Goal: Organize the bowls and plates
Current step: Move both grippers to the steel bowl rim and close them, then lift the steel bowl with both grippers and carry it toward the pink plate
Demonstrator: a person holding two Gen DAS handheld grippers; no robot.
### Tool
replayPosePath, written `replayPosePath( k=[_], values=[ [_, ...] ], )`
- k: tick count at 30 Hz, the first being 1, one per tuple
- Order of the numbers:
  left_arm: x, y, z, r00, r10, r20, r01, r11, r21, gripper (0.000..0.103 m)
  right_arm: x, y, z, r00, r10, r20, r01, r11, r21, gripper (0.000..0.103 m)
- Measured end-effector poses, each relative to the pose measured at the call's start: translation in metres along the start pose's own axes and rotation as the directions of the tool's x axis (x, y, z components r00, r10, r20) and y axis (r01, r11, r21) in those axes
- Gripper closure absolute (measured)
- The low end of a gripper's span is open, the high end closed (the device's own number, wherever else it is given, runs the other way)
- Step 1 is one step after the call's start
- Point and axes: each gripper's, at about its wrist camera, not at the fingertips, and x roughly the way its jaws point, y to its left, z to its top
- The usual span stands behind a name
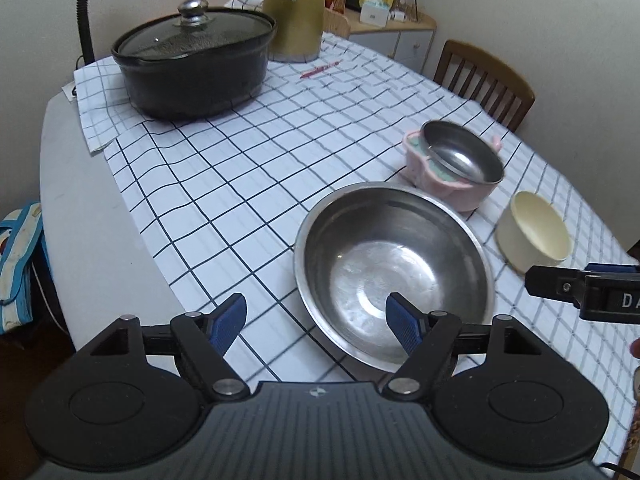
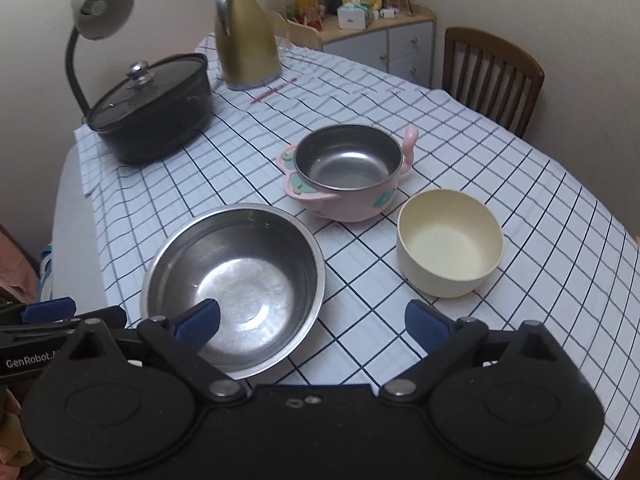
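A large steel bowl (image 1: 394,268) (image 2: 236,284) sits on the checked tablecloth near the front. Behind it stands a pink handled bowl with a steel liner (image 1: 456,166) (image 2: 348,172). A cream bowl (image 1: 534,232) (image 2: 450,242) stands to the right. My left gripper (image 1: 316,320) is open and empty, its right finger over the steel bowl's near rim. My right gripper (image 2: 312,322) is open and empty, low over the cloth between the steel bowl and the cream bowl; its body shows in the left wrist view (image 1: 588,292).
A black lidded pot (image 1: 194,62) (image 2: 154,106) stands at the back left beside a gold jug (image 1: 296,12) (image 2: 244,32) and a desk lamp (image 2: 100,8). A pink pen (image 1: 320,69) lies on the cloth. A wooden chair (image 2: 492,76) and a cabinet (image 2: 384,36) stand behind the table.
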Motion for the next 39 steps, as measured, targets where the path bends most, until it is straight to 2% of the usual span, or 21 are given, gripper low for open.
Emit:
replayPosePath(
  k=[8, 15, 17, 23, 25, 27, 31, 34, 37, 39],
  values=[
    [0.055, 0.002, 0.017, 0.998, -0.003, -0.07, 0.006, 0.999, 0.042, 0.027, 0.049, 0.001, 0.006, 0.993, -0.052, -0.104, 0.057, 0.997, 0.056, 0.009],
    [0.082, 0.0, 0.025, 0.995, -0.006, -0.099, 0.012, 0.998, 0.057, 0.027, 0.077, 0.0, 0.009, 0.986, -0.072, -0.148, 0.086, 0.992, 0.094, 0.012],
    [0.087, 0.001, 0.028, 0.995, -0.004, -0.104, 0.01, 0.998, 0.06, 0.027, 0.083, 0.0, 0.01, 0.985, -0.074, -0.158, 0.091, 0.991, 0.102, 0.018],
    [0.098, 0.003, 0.031, 0.992, -0.008, -0.125, 0.015, 0.999, 0.051, 0.029, 0.094, -0.001, 0.008, 0.981, -0.071, -0.18, 0.094, 0.988, 0.123, 0.026],
    [0.099, 0.001, 0.031, 0.991, -0.014, -0.133, 0.022, 0.998, 0.061, 0.04, 0.095, 0.0, 0.008, 0.981, -0.069, -0.18, 0.092, 0.988, 0.121, 0.029],
    [0.099, 0.0, 0.031, 0.99, -0.022, -0.138, 0.031, 0.997, 0.065, 0.045, 0.095, 0.0, 0.007, 0.982, -0.062, -0.178, 0.084, 0.99, 0.116, 0.033],
    [0.1, 0.0, 0.032, 0.989, -0.033, -0.147, 0.042, 0.997, 0.061, 0.063, 0.093, 0.001, 0.007, 0.983, -0.05, -0.175, 0.072, 0.99, 0.121, 0.051],
    [0.102, 0.0, 0.03, 0.987, -0.024, -0.161, 0.034, 0.997, 0.063, 0.072, 0.094, 0.003, 0.008, 0.983, -0.054, -0.177, 0.075, 0.991, 0.115, 0.057],
    [0.101, 0.002, 0.03, 0.987, -0.018, -0.159, 0.029, 0.998, 0.063, 0.077, 0.094, 0.004, 0.007, 0.981, -0.055, -0.184, 0.076, 0.991, 0.11, 0.068],
    [0.101, 0.004, 0.03, 0.987, -0.019, -0.161, 0.028, 0.998, 0.053, 0.081, 0.093, 0.006, 0.006, 0.981, -0.058, -0.184, 0.077, 0.992, 0.101, 0.072]
  ],
)
